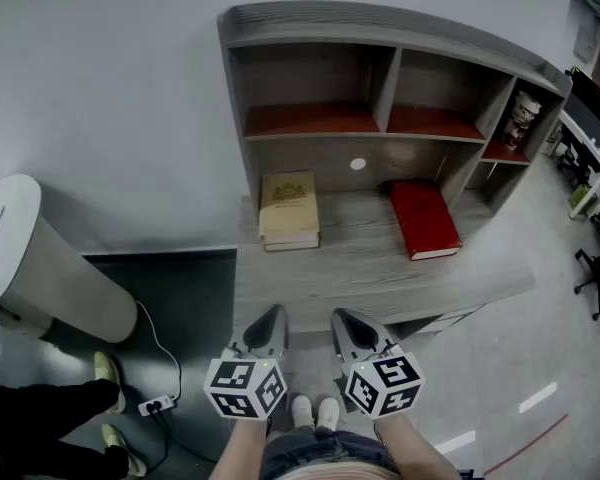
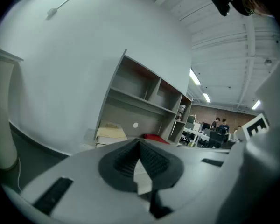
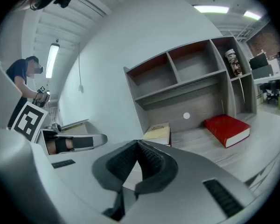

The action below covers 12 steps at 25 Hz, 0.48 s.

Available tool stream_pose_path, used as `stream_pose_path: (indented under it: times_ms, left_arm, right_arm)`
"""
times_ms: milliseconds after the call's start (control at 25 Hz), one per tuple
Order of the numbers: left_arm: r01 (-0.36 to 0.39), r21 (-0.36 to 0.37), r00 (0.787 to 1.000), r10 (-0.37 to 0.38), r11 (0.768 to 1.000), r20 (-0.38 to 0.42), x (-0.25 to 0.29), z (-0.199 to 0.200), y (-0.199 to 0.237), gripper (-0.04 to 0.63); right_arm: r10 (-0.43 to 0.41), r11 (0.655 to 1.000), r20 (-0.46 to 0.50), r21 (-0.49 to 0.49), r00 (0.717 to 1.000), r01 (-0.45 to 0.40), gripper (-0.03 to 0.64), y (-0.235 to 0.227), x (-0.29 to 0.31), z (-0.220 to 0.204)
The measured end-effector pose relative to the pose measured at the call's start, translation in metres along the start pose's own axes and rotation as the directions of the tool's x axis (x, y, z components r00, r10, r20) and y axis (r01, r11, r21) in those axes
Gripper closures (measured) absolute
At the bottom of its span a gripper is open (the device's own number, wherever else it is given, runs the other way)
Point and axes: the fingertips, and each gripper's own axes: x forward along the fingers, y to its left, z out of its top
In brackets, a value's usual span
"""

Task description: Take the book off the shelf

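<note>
Not started: left gripper (image 1: 273, 318) and right gripper (image 1: 345, 321) both closed and empty, well short of grey wooden shelf unit (image 1: 310, 28); cream hardback book (image 1: 288, 208) and red hardback book (image 1: 425, 218) lie untouched.

Count logged:
- 2 books on the bench (image 1: 360, 268): 1 cream book (image 1: 288, 203), 1 red book (image 1: 423, 218).
- 1 shelf unit (image 1: 380, 28); 3 red-floored compartments are seen in it.
- 1 small figure (image 1: 523, 118) is seen in the right compartment.
- 2 grippers: left hand-held gripper (image 1: 276, 313), right hand-held gripper (image 1: 339, 317).
- 1 white cylinder (image 1: 30, 258) and 1 power strip (image 1: 156, 405) are counted on the floor.
</note>
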Motion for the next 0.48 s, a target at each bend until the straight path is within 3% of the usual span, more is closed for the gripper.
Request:
stream_pose_path:
  times_ms: [480]
  left_arm:
    - [-0.028,0.008,1.000,0.028,1.000,-0.013,-0.003,-0.007,-0.014,0.583]
  right_arm:
    - [0.021,1.000,0.015,-0.020,1.000,-0.020,0.607,-0.003,-0.014,0.004]
